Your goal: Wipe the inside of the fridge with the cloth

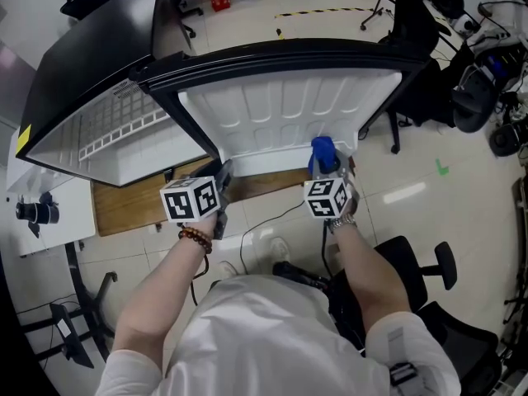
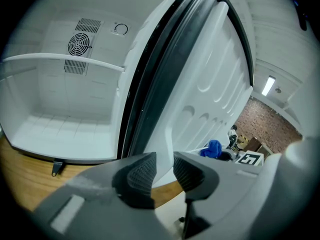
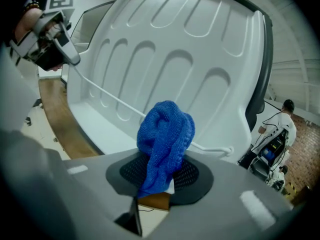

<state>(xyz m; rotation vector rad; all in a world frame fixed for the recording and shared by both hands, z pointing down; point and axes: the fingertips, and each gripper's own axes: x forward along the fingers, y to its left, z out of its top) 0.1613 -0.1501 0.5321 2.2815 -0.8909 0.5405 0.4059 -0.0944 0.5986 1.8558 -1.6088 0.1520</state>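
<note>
Seen from above, a person faces an open fridge (image 1: 91, 97) on a wooden worktop (image 1: 124, 205), with its white door (image 1: 280, 110) swung wide towards them. The right hand-held gripper (image 3: 161, 171) is clamped on a bunched blue cloth (image 3: 165, 134), which sticks up from its jaws just in front of the door's ribbed inner lining, near the door rail (image 3: 115, 101). The left hand-held gripper (image 2: 165, 166) has its jaws apart with nothing between them, close to the edge where the door meets the fridge body.
</note>
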